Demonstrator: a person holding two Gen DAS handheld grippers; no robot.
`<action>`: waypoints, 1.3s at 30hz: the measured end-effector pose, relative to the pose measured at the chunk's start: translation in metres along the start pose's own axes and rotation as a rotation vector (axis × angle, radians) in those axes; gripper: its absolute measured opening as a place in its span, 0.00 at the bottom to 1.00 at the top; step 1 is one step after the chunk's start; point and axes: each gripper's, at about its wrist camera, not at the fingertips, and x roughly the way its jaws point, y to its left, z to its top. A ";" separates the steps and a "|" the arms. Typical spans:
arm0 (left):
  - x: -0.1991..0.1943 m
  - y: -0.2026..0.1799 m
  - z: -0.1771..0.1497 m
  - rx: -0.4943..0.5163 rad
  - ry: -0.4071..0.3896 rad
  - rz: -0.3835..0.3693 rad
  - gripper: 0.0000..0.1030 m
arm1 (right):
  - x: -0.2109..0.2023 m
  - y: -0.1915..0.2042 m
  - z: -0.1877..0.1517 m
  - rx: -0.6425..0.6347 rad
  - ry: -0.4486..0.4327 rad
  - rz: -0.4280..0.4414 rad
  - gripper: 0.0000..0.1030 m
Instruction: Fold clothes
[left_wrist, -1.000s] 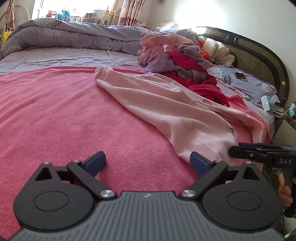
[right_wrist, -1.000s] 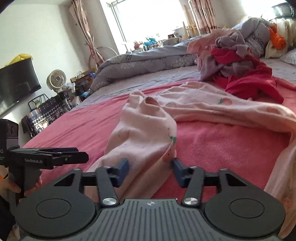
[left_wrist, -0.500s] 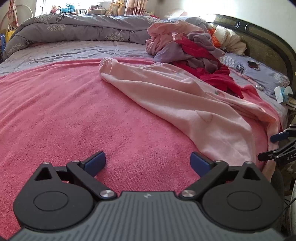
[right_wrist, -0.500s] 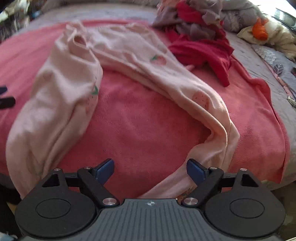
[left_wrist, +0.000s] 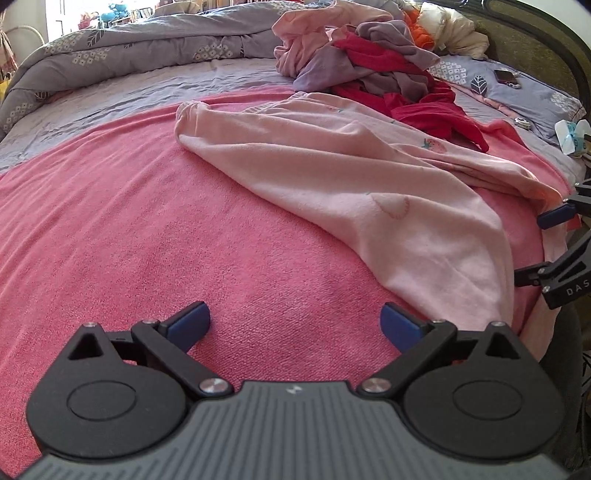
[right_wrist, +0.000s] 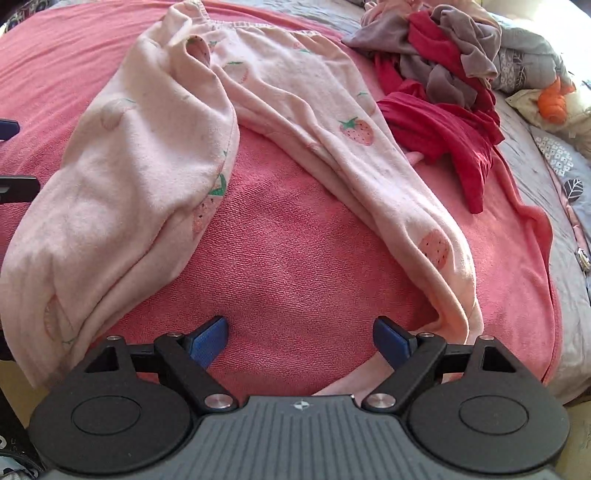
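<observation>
Pale pink pants (right_wrist: 122, 177) with strawberry prints lie on the pink blanket (right_wrist: 295, 258), legs spread in an upside-down V toward me. My right gripper (right_wrist: 301, 338) hangs open over the bare blanket between the two leg ends, touching neither; the right leg's cuff (right_wrist: 458, 314) lies just beside its right finger. My left gripper (left_wrist: 295, 321) is open above the blanket, left of the pants (left_wrist: 369, 192), with nothing between its fingers. The right gripper (left_wrist: 554, 251) shows at the right edge of the left wrist view, beyond the nearer leg.
A heap of red, mauve and pink clothes (left_wrist: 373, 66) sits behind the pants, also seen as the pile (right_wrist: 443, 74). A grey duvet (left_wrist: 129, 55) is bunched at the far side. A phone (left_wrist: 506, 75) and a tissue pack (left_wrist: 570, 134) lie by the dark headboard (left_wrist: 535, 44).
My right gripper opened wide, letting go of the pants leg, and tipped down to look over both legs. The left gripper shifted and tilted down slightly, still open.
</observation>
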 end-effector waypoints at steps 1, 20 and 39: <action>0.000 0.000 0.000 0.000 0.001 0.000 0.97 | -0.002 0.000 0.000 -0.004 -0.005 0.002 0.84; -0.011 0.031 -0.005 -0.069 0.002 0.028 0.97 | -0.066 0.060 0.001 -0.170 -0.172 0.321 0.63; -0.018 0.037 -0.010 -0.106 -0.017 -0.024 0.97 | -0.061 0.014 0.013 0.259 -0.422 0.282 0.05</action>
